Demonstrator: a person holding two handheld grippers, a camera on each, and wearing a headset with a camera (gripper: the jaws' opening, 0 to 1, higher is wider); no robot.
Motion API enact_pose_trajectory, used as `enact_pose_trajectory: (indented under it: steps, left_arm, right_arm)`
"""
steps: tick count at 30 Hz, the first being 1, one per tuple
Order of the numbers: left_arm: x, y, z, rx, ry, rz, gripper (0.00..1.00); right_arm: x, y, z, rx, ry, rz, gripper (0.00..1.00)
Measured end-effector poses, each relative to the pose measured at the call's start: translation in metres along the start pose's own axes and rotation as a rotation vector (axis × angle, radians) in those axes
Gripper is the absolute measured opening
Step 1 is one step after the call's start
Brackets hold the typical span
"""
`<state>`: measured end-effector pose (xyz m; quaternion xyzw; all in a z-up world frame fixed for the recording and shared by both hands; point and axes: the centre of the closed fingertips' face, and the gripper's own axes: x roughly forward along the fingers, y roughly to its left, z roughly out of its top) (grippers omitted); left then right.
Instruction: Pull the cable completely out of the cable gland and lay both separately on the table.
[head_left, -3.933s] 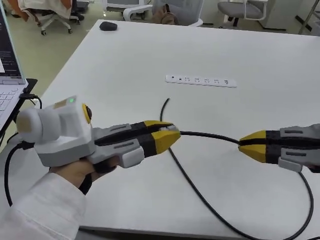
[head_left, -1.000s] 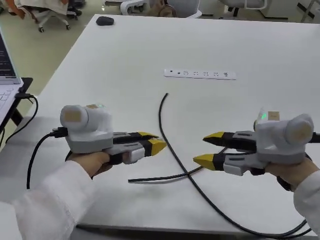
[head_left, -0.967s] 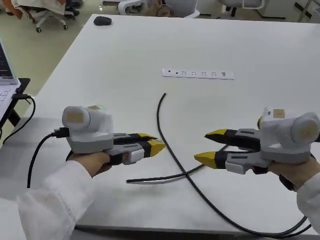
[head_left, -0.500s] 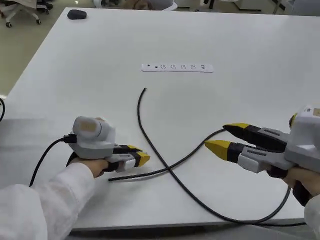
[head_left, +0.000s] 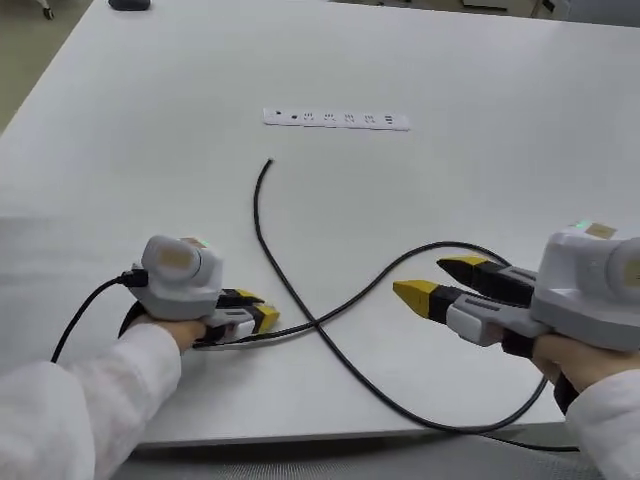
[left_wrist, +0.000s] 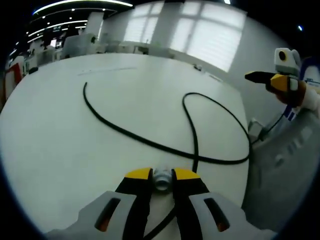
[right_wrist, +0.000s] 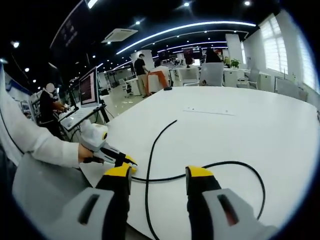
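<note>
We see the left gripper (left_wrist: 161, 174) low over the table (head_left: 450, 180), jaws pinching the cable gland (left_wrist: 161, 181). The cable (head_left: 317, 324) lies looped alongside, nearer the right gripper (head_left: 422, 277) (jaws spread, holding nothing).

No text, label, brand or number can be read; the power strip (head_left: 337, 119) carries small dark marks too tiny to make out, and the monitor (right_wrist: 88, 87) screen is too blurred to read
</note>
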<state>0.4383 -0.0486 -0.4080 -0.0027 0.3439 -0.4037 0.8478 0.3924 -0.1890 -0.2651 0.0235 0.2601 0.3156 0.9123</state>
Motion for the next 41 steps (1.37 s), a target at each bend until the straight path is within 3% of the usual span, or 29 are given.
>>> enact_pose_trajectory:
  steps: [10, 14, 17, 21, 23, 24, 26, 31, 35, 41]
  left_arm:
    - [-0.001, -0.002, 0.000, 0.046, -0.004, 0.016, 0.19]
    - [-0.001, -0.004, 0.000, 0.050, 0.002, 0.018, 0.22]
    - [-0.005, -0.001, 0.001, 0.031, 0.024, 0.034, 0.31]
    - [-0.030, -0.002, 0.029, 0.028, -0.007, 0.058, 0.41]
    - [-0.046, -0.002, 0.047, 0.033, -0.056, 0.057, 0.53]
    - [-0.054, 0.000, 0.055, -0.013, -0.075, 0.050, 0.59]
    - [-0.074, 0.001, 0.066, -0.058, -0.110, 0.040, 0.67]
    - [-0.124, -0.005, 0.082, -0.114, -0.191, 0.014, 0.69]
    - [-0.167, -0.013, 0.082, -0.159, -0.208, 0.014, 0.82]
    - [-0.207, -0.022, 0.056, -0.198, -0.164, 0.066, 0.89]
  right_arm:
    - [0.006, 0.009, -0.010, -0.038, 0.059, 0.043, 0.44]
    - [0.007, 0.013, -0.017, -0.022, 0.087, 0.062, 0.48]
    - [0.008, 0.015, -0.019, -0.026, 0.098, 0.070, 0.51]
    - [0.006, 0.011, -0.026, -0.019, 0.130, 0.065, 0.55]
    - [0.004, 0.008, -0.026, 0.013, 0.127, 0.063, 0.57]
    - [0.003, 0.008, -0.026, 0.017, 0.127, 0.064, 0.58]
    - [0.001, 0.008, -0.026, 0.022, 0.127, 0.066, 0.60]
    - [-0.013, 0.003, -0.028, 0.023, 0.150, 0.069, 0.66]
    - [-0.030, -0.001, -0.026, 0.082, 0.143, 0.067, 0.70]
    - [-0.054, -0.013, -0.031, 0.084, 0.182, 0.023, 0.73]
